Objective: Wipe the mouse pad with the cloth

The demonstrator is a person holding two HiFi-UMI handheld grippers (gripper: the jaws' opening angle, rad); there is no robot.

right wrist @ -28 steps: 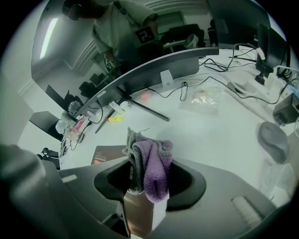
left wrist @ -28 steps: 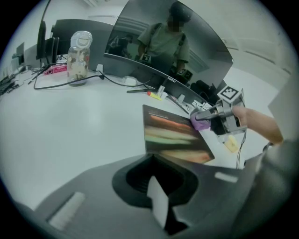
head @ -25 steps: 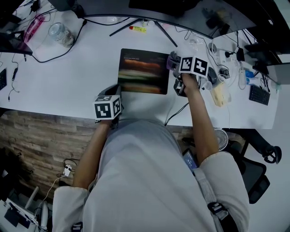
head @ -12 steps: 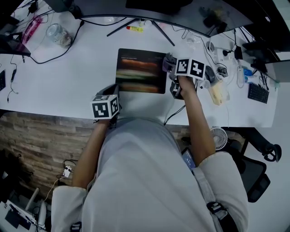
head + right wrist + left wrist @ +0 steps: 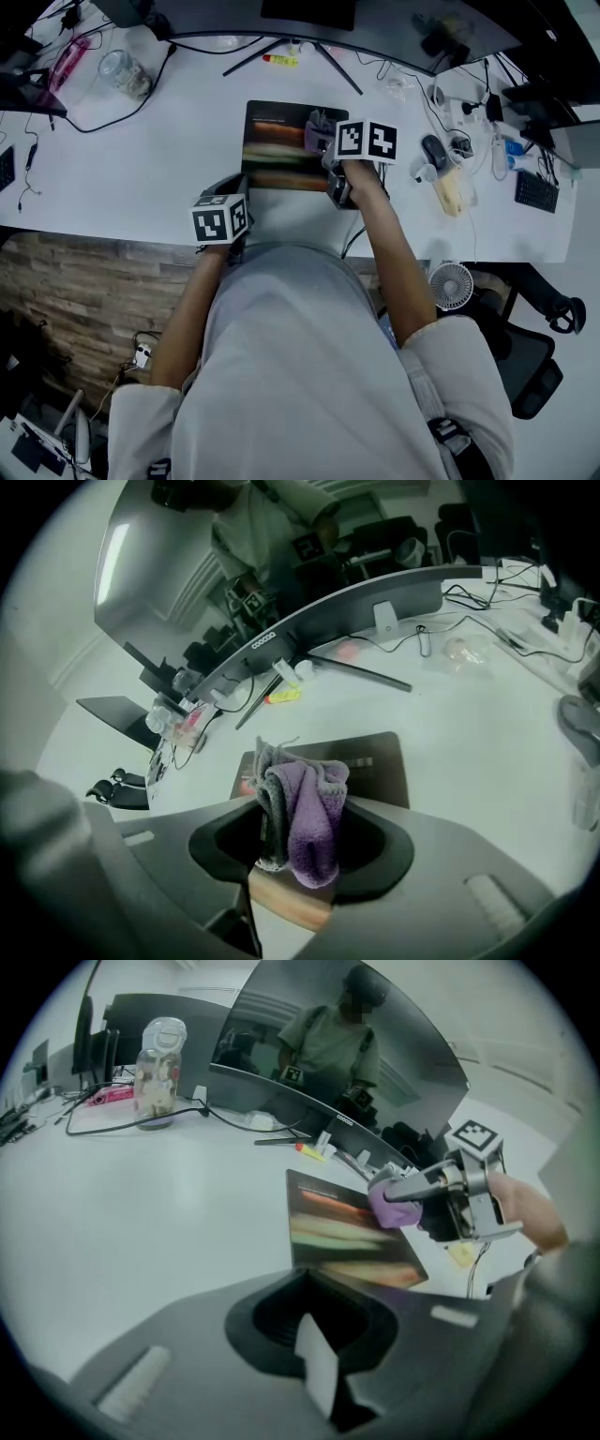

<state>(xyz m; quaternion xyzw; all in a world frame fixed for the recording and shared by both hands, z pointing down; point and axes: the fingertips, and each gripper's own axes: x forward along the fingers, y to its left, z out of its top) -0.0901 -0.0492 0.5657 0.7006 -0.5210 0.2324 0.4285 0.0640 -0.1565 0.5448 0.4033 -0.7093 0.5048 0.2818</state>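
Cloth (image 5: 307, 810), purple with a grey side, bunched and clamped in the right tool (image 5: 292, 860). Its jaws are closed down on the wad, which fills the gap and spills up over the front.

From the head view, the right tool (image 5: 322, 142) sits over the right part of the mouse pad (image 5: 279, 150), with the cloth (image 5: 316, 129) at its tip above the pad's upper right area. The left gripper view puts the cloth (image 5: 388, 1206) low against the pad's (image 5: 345, 1234) far right side. I cannot tell whether it presses on the surface or rides just above.

Left tool (image 5: 236, 192) is at the near edge of the white tabletop (image 5: 159, 150), just beside the pad's near left corner and not on it. In its own view the left tool (image 5: 321, 1374) has its jaws drawn together with nothing between them.

Pad is dark with blurred orange and green bands, lying flat in front of the curved monitor (image 5: 323, 611).

Around it:
- Glass jar (image 5: 126, 70) far left, a black cable looping past it.
- Computer mouse (image 5: 431, 150) right of the pad, among cables.
- Small yellow and red item (image 5: 283, 60) by the monitor stand. I cannot tell what it is.
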